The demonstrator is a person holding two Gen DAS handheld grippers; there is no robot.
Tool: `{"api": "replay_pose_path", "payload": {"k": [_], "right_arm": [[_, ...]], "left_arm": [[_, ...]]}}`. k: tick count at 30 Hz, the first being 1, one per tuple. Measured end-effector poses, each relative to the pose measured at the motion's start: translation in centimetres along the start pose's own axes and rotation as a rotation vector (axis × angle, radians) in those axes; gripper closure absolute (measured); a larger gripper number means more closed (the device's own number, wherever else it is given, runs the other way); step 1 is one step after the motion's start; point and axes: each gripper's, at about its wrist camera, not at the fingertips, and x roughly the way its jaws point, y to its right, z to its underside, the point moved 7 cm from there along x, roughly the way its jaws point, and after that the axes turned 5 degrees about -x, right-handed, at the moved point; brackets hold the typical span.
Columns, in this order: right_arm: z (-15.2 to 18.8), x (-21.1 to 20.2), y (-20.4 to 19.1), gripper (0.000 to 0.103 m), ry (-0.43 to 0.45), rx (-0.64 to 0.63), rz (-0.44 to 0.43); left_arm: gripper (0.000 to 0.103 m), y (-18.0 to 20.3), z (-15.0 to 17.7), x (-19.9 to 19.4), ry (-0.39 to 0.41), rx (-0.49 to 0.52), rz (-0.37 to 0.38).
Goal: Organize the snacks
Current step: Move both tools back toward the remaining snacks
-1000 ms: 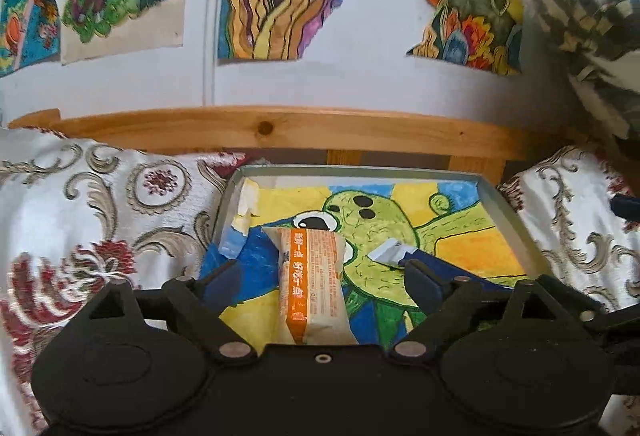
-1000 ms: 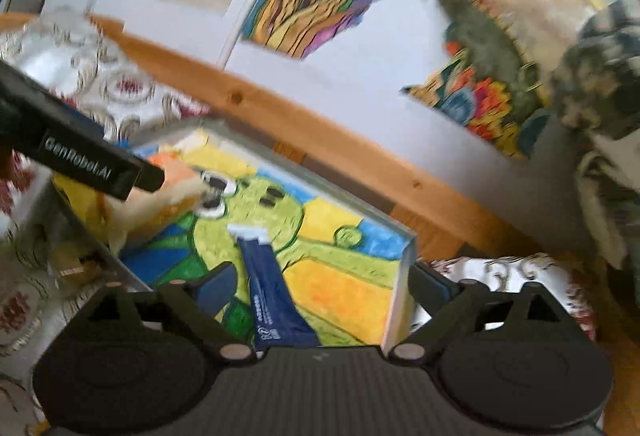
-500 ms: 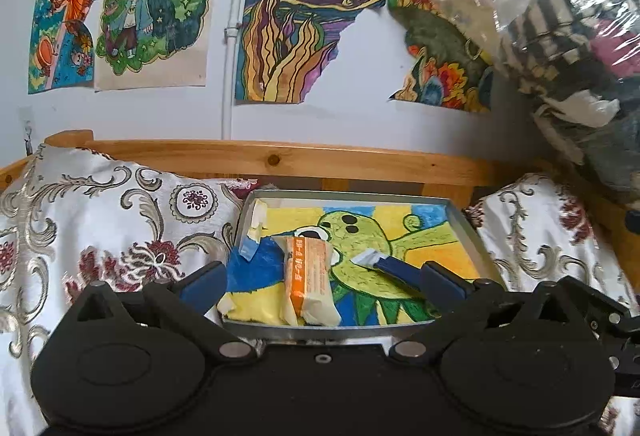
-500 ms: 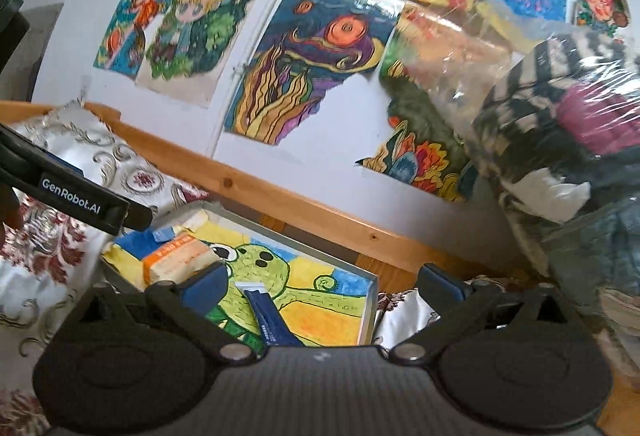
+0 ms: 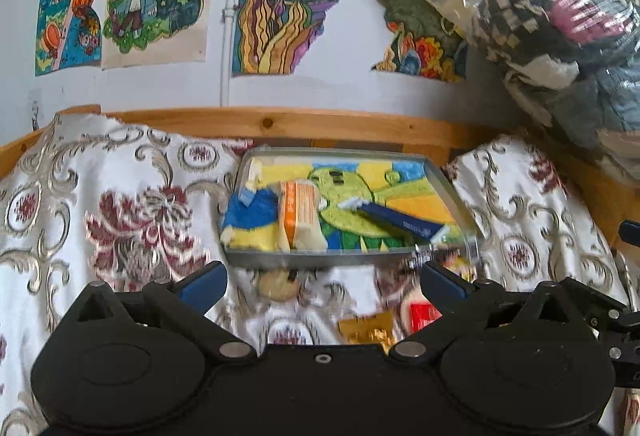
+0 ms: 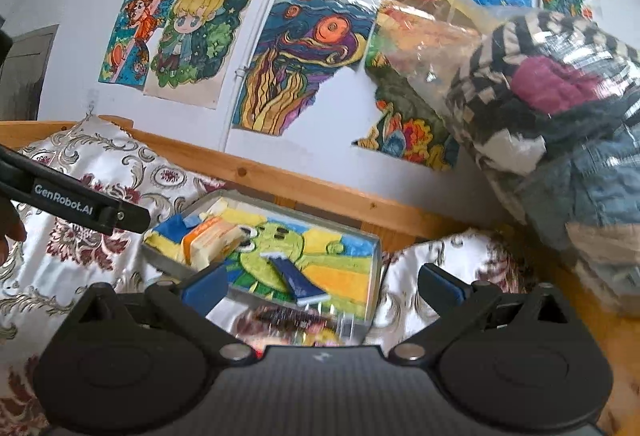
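**A:** What's the room like?

**B:** A pale wall (image 6: pixel 320 140) takes up most of it, covered in bright children's drawings (image 6: pixel 296 64). To the right sits a clear plastic bag of clothes (image 6: pixel 560 84). Below the wall runs a wooden rail (image 5: pixel 280 122).

**A:** And the surface?

**B:** A white cloth with dark red flowers and silver scrolls (image 5: pixel 112 204), rumpled, covers it. On it, against the rail, rests a shallow metal tray (image 5: pixel 320 259) lined with a green cartoon drawing.

**A:** Where are the snacks?

**B:** Two lie inside the tray: an orange-and-cream packet (image 5: pixel 300 216) left of centre and a dark blue stick packet (image 5: pixel 400 222) lying aslant to its right, apart from it. In front of the tray, on the cloth, are a gold wrapper (image 5: pixel 366 328), a red packet (image 5: pixel 424 314) and a round yellowish thing (image 5: pixel 278 286), all blurred.

**A:** The tongs?

**B:** The left gripper (image 5: pixel 320 278) is spread wide with nothing between its blue pads, just short of the tray. The right gripper (image 6: pixel 320 280) is likewise spread and bare, over the tray's near edge.
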Motion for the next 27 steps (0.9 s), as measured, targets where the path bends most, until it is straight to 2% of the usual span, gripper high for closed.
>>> {"api": "replay_pose_path", "payload": {"k": [12,20,27], "right_arm": [[5.6,-2.9,-1.6,0.0,-0.157,0.035,-0.049],[8.7,-3.0,-3.2,0.0,-0.281,0.045,-0.102],[9.9,-2.3,-4.6,0.0,-0.338,0.033,-0.16]], "left_arm": [[0.001,-0.2,5.6,-0.7,-0.112,0.029,-0.001],[0.001,-0.3,8.3,0.1,-0.193,0.044,0.017],[0.001,0.1,9.6,1.5,-0.246,0.072,0.042]]}}
